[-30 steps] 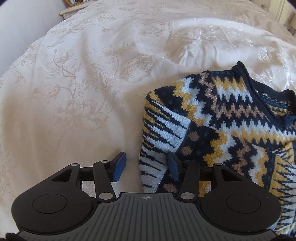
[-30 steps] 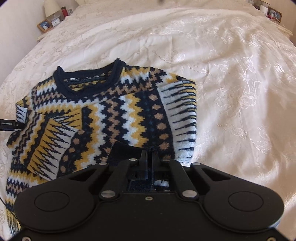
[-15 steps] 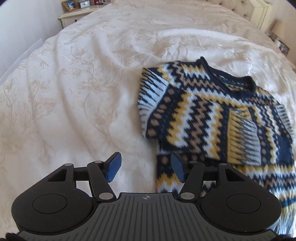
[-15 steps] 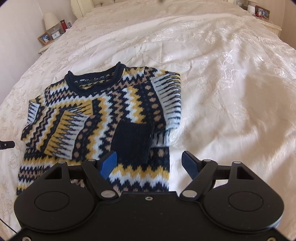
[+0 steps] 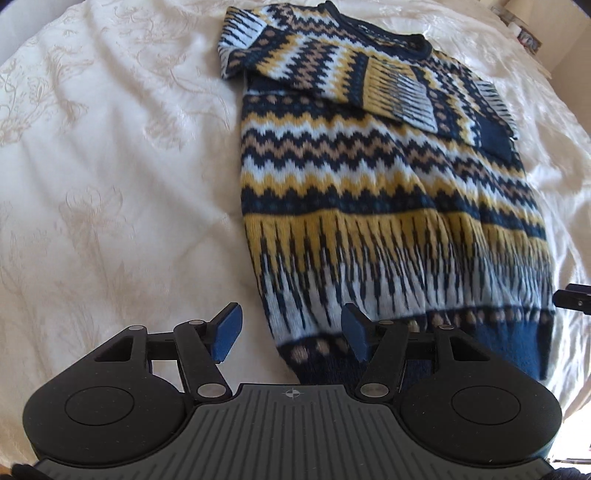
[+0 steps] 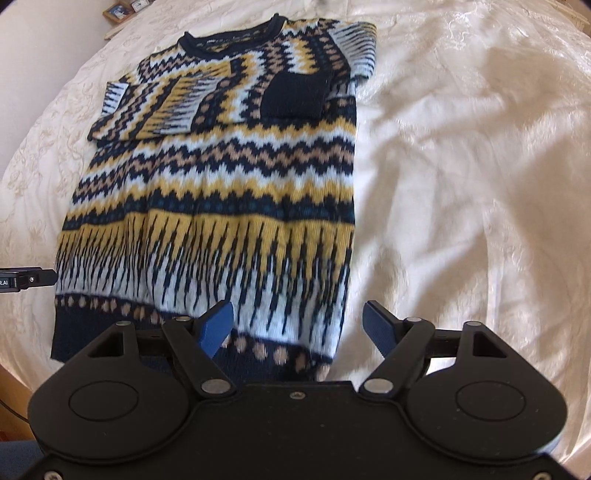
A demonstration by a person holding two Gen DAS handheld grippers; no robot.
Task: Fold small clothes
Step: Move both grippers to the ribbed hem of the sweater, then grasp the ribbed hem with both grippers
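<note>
A wide cream bedspread [image 5: 110,166] with a faint floral weave fills both views, rumpled into soft folds on the far side. Spread flat on it lies the patterned sweater [image 5: 388,192], knitted in navy, mustard, tan and pale blue zigzags, neckline away from the cameras and hem toward them. Both sleeves are folded in across the chest; the dark cuff [image 6: 295,92] of one rests on the upper body of the knit.

Down at the near edge, the left gripper [image 5: 290,338] sits with its jaws spread wide, nothing between them but air. Its blue fingers [image 5: 225,332] straddle the sweater's lower corner: one over bare bedspread, the other over the navy hem band. No contact with the cloth can be made out.

The right gripper [image 6: 297,326] is likewise spread wide and holding nothing, poised at the opposite hem corner, one blue pad over the dotted border, the other over the bedspread just beside the sweater's edge.

Smallest of all, a framed picture [image 6: 117,10] stands on a bedside surface at the top left of the right wrist view.
</note>
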